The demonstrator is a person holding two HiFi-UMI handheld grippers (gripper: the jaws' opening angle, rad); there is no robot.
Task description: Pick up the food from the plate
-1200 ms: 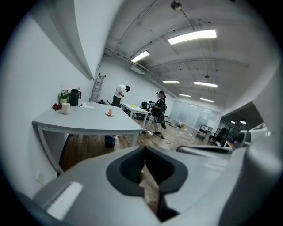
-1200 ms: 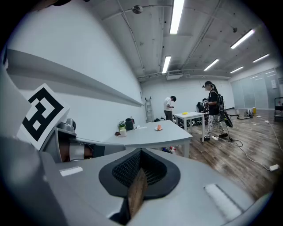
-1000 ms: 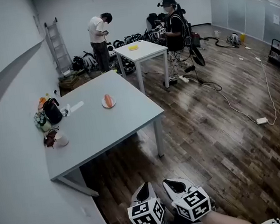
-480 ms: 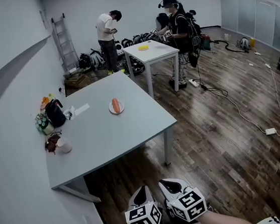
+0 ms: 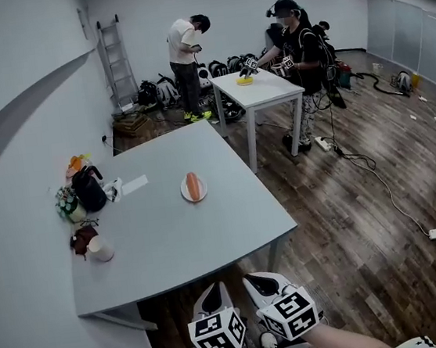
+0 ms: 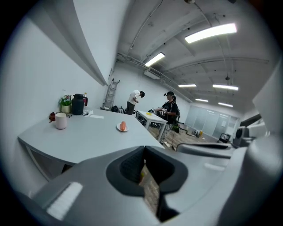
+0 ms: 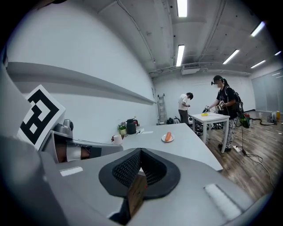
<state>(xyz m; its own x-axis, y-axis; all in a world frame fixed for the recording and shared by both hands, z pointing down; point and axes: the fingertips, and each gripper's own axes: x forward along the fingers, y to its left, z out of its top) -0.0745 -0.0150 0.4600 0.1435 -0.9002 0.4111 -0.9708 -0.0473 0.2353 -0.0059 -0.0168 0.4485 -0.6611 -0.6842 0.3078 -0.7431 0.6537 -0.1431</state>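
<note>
Seen from my head, both my tools hang low near my body, over the wooden floor and short of the near edge of the grey surface [image 5: 172, 246]. My left tool [image 5: 213, 297] is closed with nothing between its jaws, and my right tool [image 5: 265, 286] likewise has its jaws together and empty. As I judge it, the task has not begun: nothing is picked up, and the whole approach, the grip and the lift remain to be done. The food [image 5: 193, 185], an orange-pink piece shaped like a sausage, lies on a small white plate [image 5: 186, 194] near the middle of the surface, well apart from both tools. Its long axis runs away from me, nearly straight up and down the head view with only a slight lean, so one end points toward me and the other toward the far edge. I cannot tell one end from the other. At the left end of the surface, against the wall, stand a pale cup [image 5: 100, 250] and a black jug [image 5: 90, 190], far from the plate.
</note>
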